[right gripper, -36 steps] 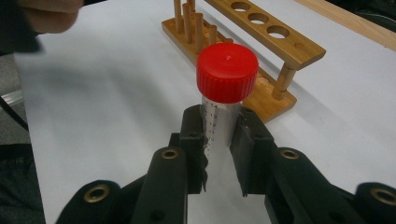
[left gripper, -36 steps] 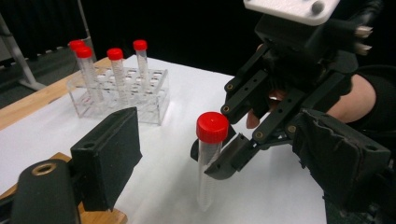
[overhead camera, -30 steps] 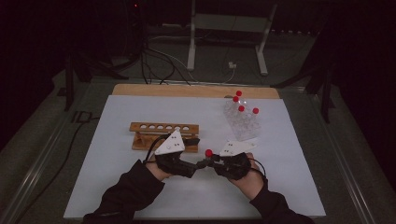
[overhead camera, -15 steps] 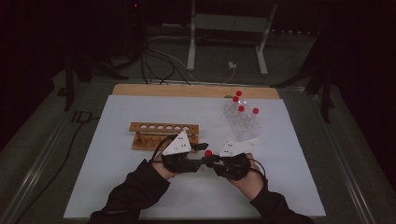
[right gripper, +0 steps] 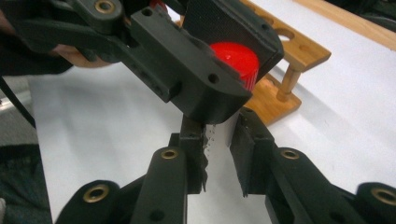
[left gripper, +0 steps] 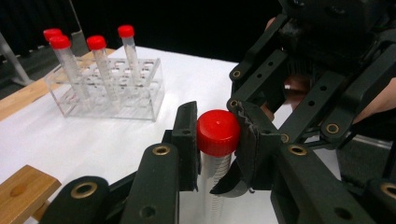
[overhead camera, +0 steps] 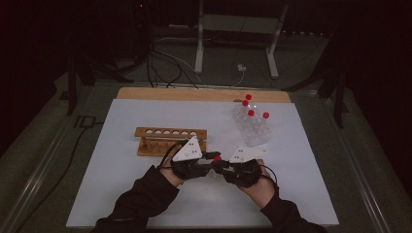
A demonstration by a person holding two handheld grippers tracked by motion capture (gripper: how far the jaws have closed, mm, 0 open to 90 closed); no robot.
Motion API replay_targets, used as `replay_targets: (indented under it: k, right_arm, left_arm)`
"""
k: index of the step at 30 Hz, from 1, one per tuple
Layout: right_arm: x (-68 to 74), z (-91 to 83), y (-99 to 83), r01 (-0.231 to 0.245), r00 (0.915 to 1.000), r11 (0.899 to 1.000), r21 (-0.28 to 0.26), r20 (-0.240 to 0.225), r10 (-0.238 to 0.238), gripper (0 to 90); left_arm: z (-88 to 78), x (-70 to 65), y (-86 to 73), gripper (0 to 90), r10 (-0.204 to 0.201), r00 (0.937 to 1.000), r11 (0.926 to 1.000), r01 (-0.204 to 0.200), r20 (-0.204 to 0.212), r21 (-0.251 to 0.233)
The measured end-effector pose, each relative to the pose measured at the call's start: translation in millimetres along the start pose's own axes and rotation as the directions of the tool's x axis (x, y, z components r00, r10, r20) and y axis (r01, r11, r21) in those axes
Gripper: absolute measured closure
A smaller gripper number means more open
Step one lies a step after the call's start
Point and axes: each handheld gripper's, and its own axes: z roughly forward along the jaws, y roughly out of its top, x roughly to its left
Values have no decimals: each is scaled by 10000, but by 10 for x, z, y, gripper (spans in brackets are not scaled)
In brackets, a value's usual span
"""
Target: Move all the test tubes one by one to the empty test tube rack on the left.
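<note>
A clear tube (right gripper: 219,133) with a red cap (overhead camera: 217,158) is held above the white mat between both grippers. My right gripper (right gripper: 219,144) is shut on the tube's clear body. My left gripper (left gripper: 218,135) comes in from the left, and its jaws have just been closing onto the red cap (left gripper: 218,132), which its pads now press from both sides. In the high view the left gripper (overhead camera: 210,160) and right gripper (overhead camera: 224,167) meet tip to tip near the mat's front middle. The left gripper's jaw hides part of the cap (right gripper: 240,58) in the right gripper view.
A clear plastic rack (overhead camera: 252,128) with several red-capped tubes (left gripper: 95,44) stands at the back right. A wooden tube rack (overhead camera: 170,140) with a row of holes sits just behind the left hand. A wooden board (overhead camera: 204,94) lies along the mat's far edge.
The left gripper has shifted right toward the right gripper and closed its jaws on the red cap. The right gripper and the tube have stayed in place.
</note>
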Motion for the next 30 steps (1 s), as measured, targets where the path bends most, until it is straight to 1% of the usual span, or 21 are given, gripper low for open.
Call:
replay_targets:
  k: [1,3,4,5,6,7,8,9,12,15,16,17,18,20,21,22,23,26,27,28,30]
  right_arm:
    - [0,-9,-3,-50,10000,9999,-146,-17,49,739]
    - [-7,-27,1,-171,9998,9994,-309,-89,168,669]
    - [-7,-27,1,-171,9998,9994,-309,-89,168,669]
    - [-9,-50,14,-157,9999,9992,-380,-34,156,601]
    - [-11,-62,18,-164,9999,9990,-424,-23,163,580]
    - [-16,-76,20,-174,9998,9987,-486,9,175,565]
    - [-22,-88,22,-202,9998,9983,-539,39,204,544]
    - [-32,-101,22,-188,9998,9982,-573,73,192,527]
    - [-57,-134,18,-248,9996,9972,-709,109,257,490]
    - [-77,-170,19,-334,9992,9958,-857,207,353,438]
    - [-77,-170,19,-334,9992,9958,-857,207,353,438]
    - [-89,-195,25,-392,9988,9951,-908,247,416,375]
    - [-96,-206,27,-370,9988,9948,-945,298,400,349]
    - [-110,-227,28,-475,9980,9935,-1033,362,515,285]
    - [-118,-233,27,-502,9978,9932,-1047,383,545,248]
    - [-123,-235,27,-518,9975,9930,-1065,426,566,210]
    - [-125,-242,27,-573,9969,9923,-1102,467,628,181]
    - [-136,-249,27,-715,9952,9902,-1198,584,790,113]
    - [-142,-252,28,-755,9946,9897,-1217,615,835,87]
    - [-148,-254,29,-814,9940,9890,-1231,625,896,71]
    - [-154,-260,28,-844,9939,9890,-1218,606,923,30]
  left_arm:
    - [-19,8,21,717,-5,10000,10000,4,-56,-54]
    - [-40,24,43,717,31,9999,10000,-32,-161,-32]
    - [-40,24,43,717,31,9999,10000,-32,-161,-32]
    - [-49,36,51,717,-16,9996,10000,15,-278,-47]
    - [-66,52,58,717,-34,9995,10000,33,-312,-32]
    - [-97,86,70,717,-91,9990,10000,90,-427,-41]
    - [-97,86,70,717,-91,9990,10000,90,-427,-41]
    - [-135,119,85,717,-62,9982,10000,59,-590,-53]
    - [-177,158,107,717,-117,9975,9999,108,-700,-133]
    - [-251,240,157,718,-156,9953,9997,139,-951,-188]
    - [-251,240,157,717,-156,9953,9997,139,-951,-188]
    - [-266,258,168,718,-134,9945,9997,113,-1039,-204]
    - [-292,301,189,718,-136,9928,9996,107,-1189,-257]
    - [-304,321,197,718,-184,9921,9994,145,-1238,-319]
    - [-329,366,215,718,-206,9906,9991,155,-1350,-388]
    - [-329,366,215,718,-206,9906,9991,155,-1350,-388]
    - [-351,412,231,718,-226,9887,9988,159,-1483,-462]
    - [-377,479,255,718,-238,9854,9987,160,-1684,-477]
    - [-377,479,255,718,-238,9854,9987,160,-1684,-477]
    - [-397,527,273,718,-213,9827,9987,122,-1840,-504]
    - [-420,573,291,718,-255,9809,9981,142,-1931,-595]
